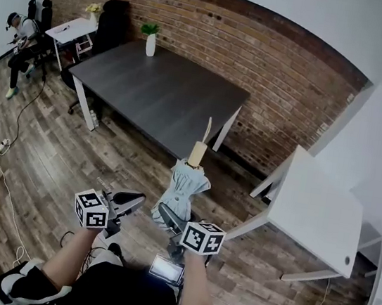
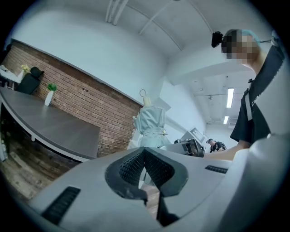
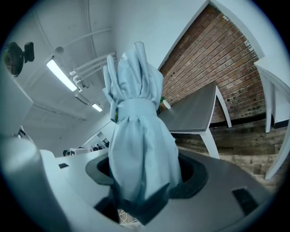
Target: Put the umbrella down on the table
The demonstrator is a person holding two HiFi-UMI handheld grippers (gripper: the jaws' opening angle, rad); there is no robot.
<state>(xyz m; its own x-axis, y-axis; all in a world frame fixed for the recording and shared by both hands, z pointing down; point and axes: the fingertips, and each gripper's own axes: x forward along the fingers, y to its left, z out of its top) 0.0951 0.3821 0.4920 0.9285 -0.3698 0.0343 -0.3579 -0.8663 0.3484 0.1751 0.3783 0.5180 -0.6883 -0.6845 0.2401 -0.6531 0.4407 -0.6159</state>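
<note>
Brick wall [image 1: 275,68], wood floor [image 1: 62,157], dark grey table [image 1: 164,94] ahead of both grippers.
Right gripper [image 1: 168,217] clamps the folded pale-blue umbrella [image 1: 183,186] upright, short of the table; left gripper [image 1: 131,202] beside it, jaws together, empty.

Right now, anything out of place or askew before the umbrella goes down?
Nothing looks damaged or spilled. The umbrella, folded and strapped, stands roughly upright, clamped in the right gripper, short of the dark table, which has a vase at its far edge. The only untidy bit is the loose cables on the floor at left.
</note>
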